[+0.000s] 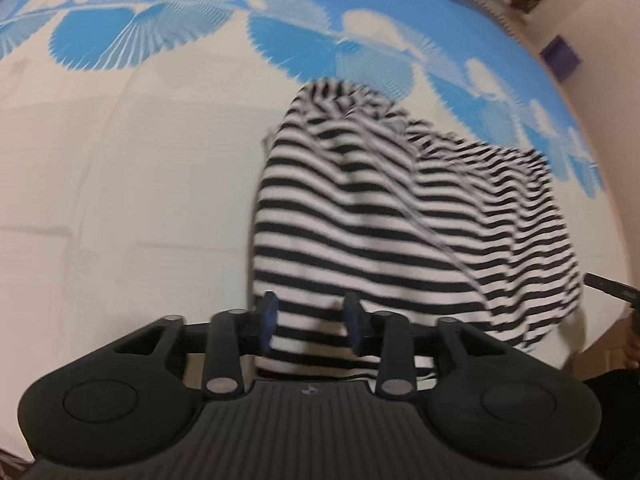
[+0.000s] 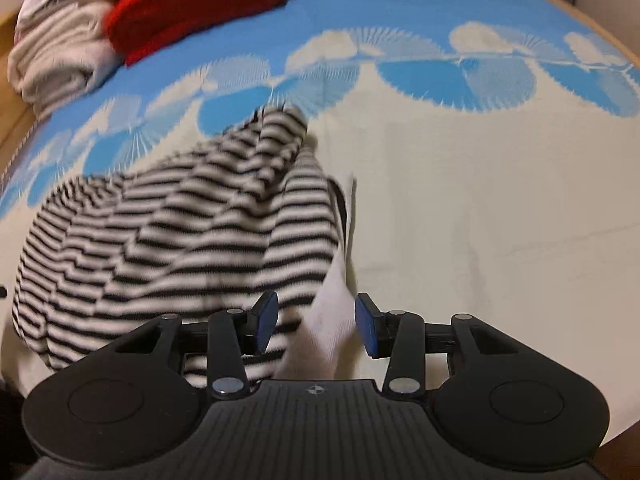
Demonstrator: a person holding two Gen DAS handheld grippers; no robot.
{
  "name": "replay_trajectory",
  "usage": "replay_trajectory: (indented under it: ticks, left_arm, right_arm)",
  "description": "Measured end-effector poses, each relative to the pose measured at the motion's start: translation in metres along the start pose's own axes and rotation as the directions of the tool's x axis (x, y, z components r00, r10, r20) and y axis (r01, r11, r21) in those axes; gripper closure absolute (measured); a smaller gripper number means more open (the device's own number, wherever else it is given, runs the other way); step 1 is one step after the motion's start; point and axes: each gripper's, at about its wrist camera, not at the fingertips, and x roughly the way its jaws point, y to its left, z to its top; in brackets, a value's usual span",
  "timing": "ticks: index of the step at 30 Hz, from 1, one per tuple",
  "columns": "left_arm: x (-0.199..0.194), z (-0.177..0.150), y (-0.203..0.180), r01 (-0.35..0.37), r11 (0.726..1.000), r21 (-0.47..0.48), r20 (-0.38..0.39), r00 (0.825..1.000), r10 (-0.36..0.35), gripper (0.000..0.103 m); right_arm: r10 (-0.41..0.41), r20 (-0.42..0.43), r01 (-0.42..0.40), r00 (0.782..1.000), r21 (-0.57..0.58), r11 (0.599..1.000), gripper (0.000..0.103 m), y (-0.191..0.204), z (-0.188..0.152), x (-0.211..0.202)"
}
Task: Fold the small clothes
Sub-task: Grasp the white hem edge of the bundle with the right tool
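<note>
Two grippers are over one striped garment, each with its jaws apart. The left gripper has its blue pads spread with the near edge of the striped shirt lying between them; the cloth passes through the gap, though the pads do not look pressed onto it (the frame is blurred, so contact is hard to judge). The right gripper is likewise open, its pads wide, and between them sits a plain white part of the same shirt, with the striped body spreading ahead and to its left.

Beyond both grippers the shirt lies crumpled in a loose heap on a cream and blue patterned sheet, its far end bunched up where the blue fan pattern begins. Farther off, ahead and to the left of the right gripper, a red knitted item rests against a pile of pale folded clothes at the sheet's edge.
</note>
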Motion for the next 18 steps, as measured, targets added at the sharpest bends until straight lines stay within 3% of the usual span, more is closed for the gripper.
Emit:
replay_trajectory:
  ticks: [6,13,14,16,18]
  left_arm:
    - [0.018,0.003,0.015,-0.081,0.993,-0.082,-0.064,0.995,0.076,0.052]
    - [0.022,0.008,0.013,-0.042,0.993,-0.111,-0.060,0.998,0.035,0.052]
    - [0.024,0.008,0.011,-0.039,0.994,-0.102,-0.066,0.997,0.032,0.052]
    - [0.028,0.009,0.005,-0.034,0.996,-0.078,-0.079,0.996,0.028,0.052]
    - [0.032,0.008,0.000,-0.014,0.999,-0.051,-0.087,0.996,0.009,0.054]
  right_arm:
    - [0.033,-0.080,-0.033,0.996,-0.004,0.999,0.053,0.000,-0.007,0.013]
    - [0.043,-0.133,-0.057,0.990,-0.103,0.993,0.054,0.011,-0.015,0.020]
    - [0.046,-0.132,-0.060,0.990,-0.107,0.992,0.056,0.011,-0.015,0.019]
    - [0.062,-0.125,-0.076,0.990,-0.110,0.991,0.075,0.012,-0.014,0.017]
    - [0.090,-0.102,-0.102,0.991,-0.116,0.988,0.084,0.013,-0.013,0.011]
